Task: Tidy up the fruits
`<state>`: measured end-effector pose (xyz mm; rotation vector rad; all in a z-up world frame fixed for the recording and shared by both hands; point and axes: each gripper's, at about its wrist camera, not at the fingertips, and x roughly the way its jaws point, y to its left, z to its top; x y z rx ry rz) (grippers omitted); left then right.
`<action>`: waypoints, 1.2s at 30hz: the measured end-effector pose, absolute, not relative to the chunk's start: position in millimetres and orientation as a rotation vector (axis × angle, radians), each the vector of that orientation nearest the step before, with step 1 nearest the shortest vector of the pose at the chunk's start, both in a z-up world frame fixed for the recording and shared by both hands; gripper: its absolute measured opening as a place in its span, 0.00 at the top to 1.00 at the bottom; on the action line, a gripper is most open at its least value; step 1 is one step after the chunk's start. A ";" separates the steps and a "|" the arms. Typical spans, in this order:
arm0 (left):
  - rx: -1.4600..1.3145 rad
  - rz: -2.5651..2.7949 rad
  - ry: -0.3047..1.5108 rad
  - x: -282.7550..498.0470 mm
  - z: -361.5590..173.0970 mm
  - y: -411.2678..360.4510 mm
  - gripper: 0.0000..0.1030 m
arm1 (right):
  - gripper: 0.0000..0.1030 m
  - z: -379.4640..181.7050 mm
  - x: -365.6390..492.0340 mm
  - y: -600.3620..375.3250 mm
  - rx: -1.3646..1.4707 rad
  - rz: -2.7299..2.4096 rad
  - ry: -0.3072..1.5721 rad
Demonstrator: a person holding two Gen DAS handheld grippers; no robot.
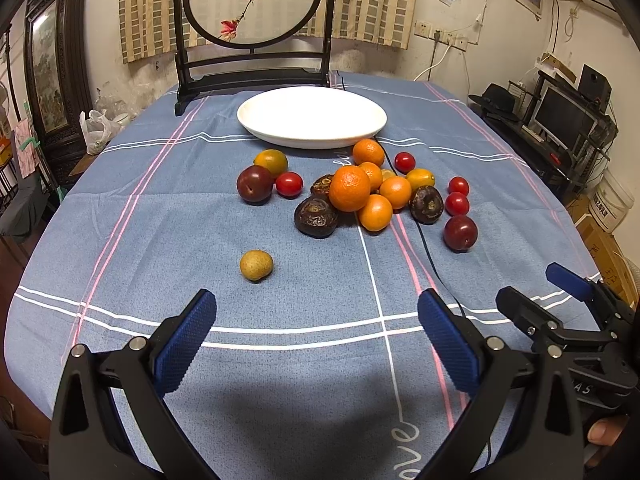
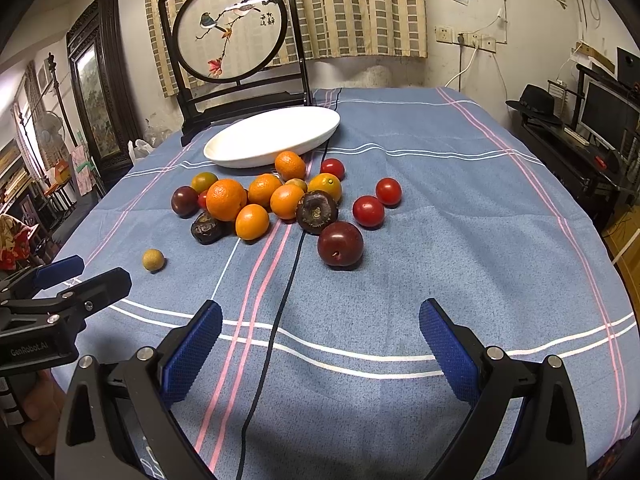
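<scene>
A white plate (image 1: 312, 98) (image 2: 240, 148) sits empty at the far middle of the blue cloth. In front of it lies a pile of fruit: a big orange (image 1: 349, 188) (image 2: 226, 199), small oranges, dark passion fruits (image 1: 316, 217) (image 2: 317, 212), plums (image 1: 460, 233) (image 2: 340, 244), cherry tomatoes (image 1: 289, 184) (image 2: 368, 211). A small tan longan (image 1: 256, 265) (image 2: 153, 259) lies alone nearer. My left gripper (image 1: 316, 312) is open and empty, near the front edge. My right gripper (image 2: 320, 320) is open and empty, short of the plum.
A round painted screen on a dark stand (image 1: 252, 8) (image 2: 232, 28) stands behind the plate. A thin black cable (image 1: 424, 240) (image 2: 288, 280) runs across the cloth through the fruit. The table drops off left and right, with shelves and a monitor (image 1: 560, 116) at right.
</scene>
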<state>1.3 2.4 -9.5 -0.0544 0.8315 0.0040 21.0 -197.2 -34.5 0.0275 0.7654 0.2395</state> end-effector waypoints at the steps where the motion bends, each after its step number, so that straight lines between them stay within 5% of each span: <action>1: -0.054 0.005 0.831 1.3 -9.6 2.2 0.04 | 0.04 -34.4 21.2 -197.3 0.027 0.239 0.766; 29: -0.058 0.006 0.847 7.7 -19.8 9.3 0.04 | 0.04 -36.7 37.3 -200.6 -0.024 0.209 0.772; 36: -0.034 0.047 0.862 18.0 -30.6 30.6 0.04 | 0.04 -51.4 87.3 -186.5 -0.150 0.240 0.892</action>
